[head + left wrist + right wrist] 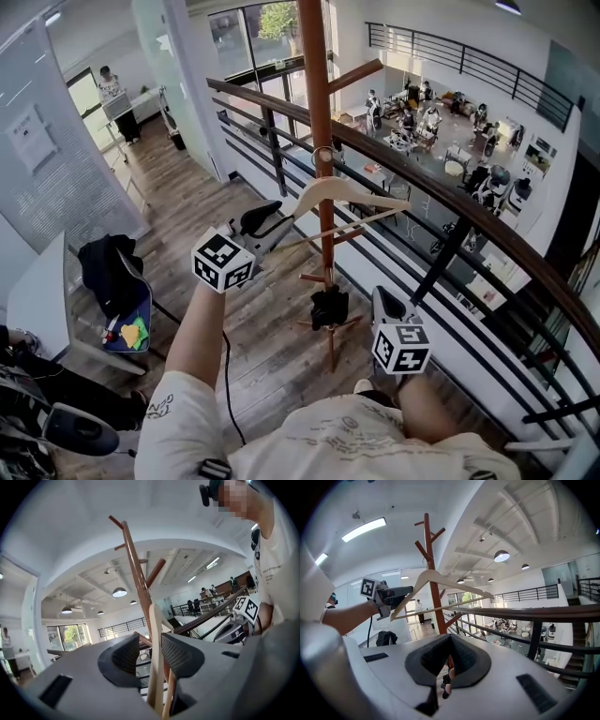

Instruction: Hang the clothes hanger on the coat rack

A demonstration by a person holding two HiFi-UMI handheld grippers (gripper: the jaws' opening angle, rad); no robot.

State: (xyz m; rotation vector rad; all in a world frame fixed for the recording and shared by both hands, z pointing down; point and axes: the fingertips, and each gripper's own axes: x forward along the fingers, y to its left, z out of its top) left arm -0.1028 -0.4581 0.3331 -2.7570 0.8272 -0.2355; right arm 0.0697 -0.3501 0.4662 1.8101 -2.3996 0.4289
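Left fingers: the fingers (127, 656) of your left gripper (152, 651) stand apart. The pale wooden end of the hanger (155, 667) runs up through the gap, just beside one pad, with open space before the other.
Left gripper: in the head view your left gripper (284, 222) reaches out level to the left tip of the hanger (347, 192), your bare forearm stretched behind it.
Right fingers: your right gripper (449, 644) has its fingers closed tip to tip, with nothing between them.
Right gripper: it (381, 300) sits low in front of your body, well apart from the hanger and tilted slightly downward.
Hanger: seen from your right gripper, the hanger (436, 576) hangs roughly level beside the pole, shoulders on top and its thin crossbar (440, 609) below. Its hook (322, 155) loops at the pole where a peg branches off. You cannot tell whether it bears fully on that peg.
Coat rack: the reddish-brown coat rack (317, 84) stands upright straight ahead of you, its angled pegs (436, 534) near the top. It also shows behind your left fingers (136, 564).
Around: a dark railing (450, 202) curves just behind the rack. A wooden floor (187, 202) lies below, and a chair (117, 281) draped with dark clothing stands to your left.
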